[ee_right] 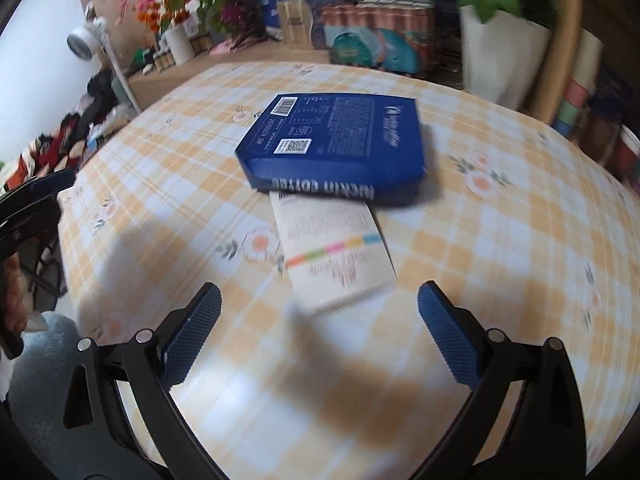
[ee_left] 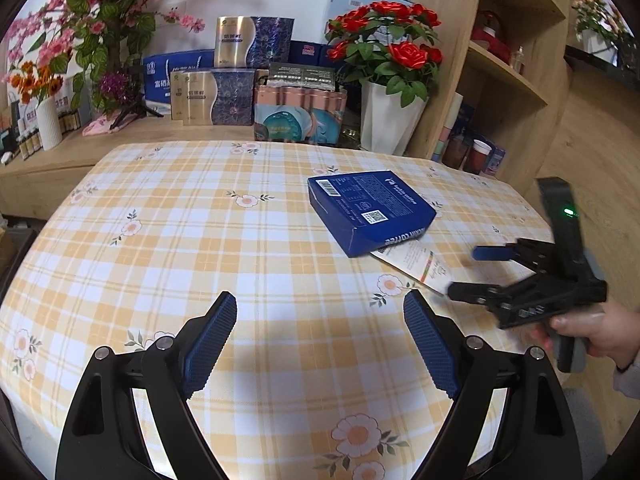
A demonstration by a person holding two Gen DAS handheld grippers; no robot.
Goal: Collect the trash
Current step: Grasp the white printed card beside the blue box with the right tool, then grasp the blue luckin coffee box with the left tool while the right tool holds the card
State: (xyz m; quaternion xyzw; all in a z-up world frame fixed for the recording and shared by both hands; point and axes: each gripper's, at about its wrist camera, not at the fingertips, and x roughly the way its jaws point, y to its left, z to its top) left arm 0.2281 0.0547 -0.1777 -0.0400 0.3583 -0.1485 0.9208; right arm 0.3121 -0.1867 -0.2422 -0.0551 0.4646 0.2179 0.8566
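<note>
A flat blue coffee box (ee_left: 370, 210) lies on the checked tablecloth (ee_left: 200, 240), right of the middle. A white paper card with a coloured stripe (ee_left: 416, 266) sticks out from under its near edge. My left gripper (ee_left: 320, 308) is open and empty, above the cloth, short of the box. My right gripper (ee_left: 466, 274) is open and empty, beside the card's right end. In the right wrist view the box (ee_right: 340, 144) and the card (ee_right: 336, 252) lie straight ahead of the open right gripper (ee_right: 320, 308); the left gripper's fingertips (ee_right: 44, 188) show at the left edge.
Behind the table a wooden sideboard (ee_left: 120, 140) carries gift boxes (ee_left: 212, 96), a white vase (ee_left: 48, 122) and flowers. A white pot of red roses (ee_left: 390, 120) stands at the back right. A wooden shelf unit (ee_left: 500, 60) rises right of the table.
</note>
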